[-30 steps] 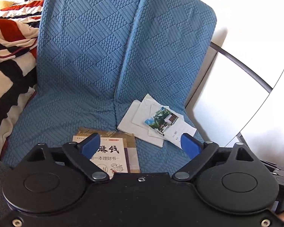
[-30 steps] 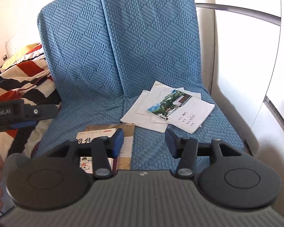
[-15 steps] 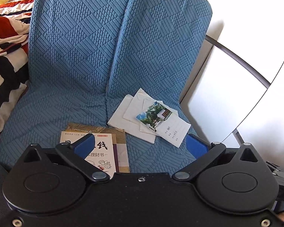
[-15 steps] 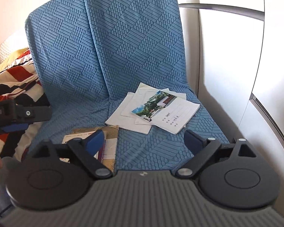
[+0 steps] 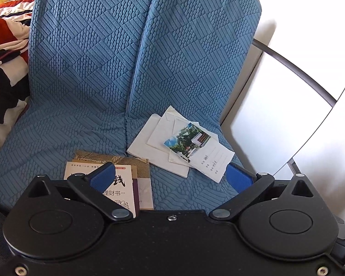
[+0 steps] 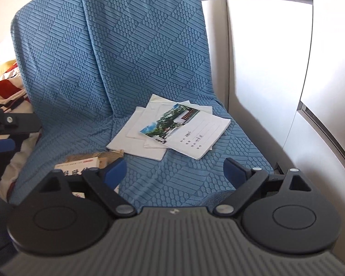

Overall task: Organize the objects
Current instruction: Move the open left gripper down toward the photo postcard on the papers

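A loose pile of white papers (image 5: 149,145) lies on the right seat of a blue quilted sofa (image 5: 80,115). On top of it rests a notebook with a photo cover (image 5: 191,142) (image 6: 181,126). Nearer, on the left seat, a white book with black characters (image 5: 124,184) (image 6: 80,163) lies on a brown book (image 5: 142,164). My left gripper (image 5: 170,177) hovers open above the seat's front, its left finger over the white book. My right gripper (image 6: 175,171) is open over bare blue fabric just short of the papers, nothing between its fingers. At the left edge of the right wrist view, a blue finger (image 6: 0,146) of the left gripper shows.
A red, black and white striped blanket (image 5: 4,53) lies left of the sofa. White panels with a dark rail (image 5: 287,119) (image 6: 276,92) close off the right side. The two blue back cushions (image 6: 138,46) rise behind the seat.
Both grippers have come forward and lower toward the seat, so papers and books look larger. The right gripper's jaws have spread from about half open to wide. The left jaws widened slightly.
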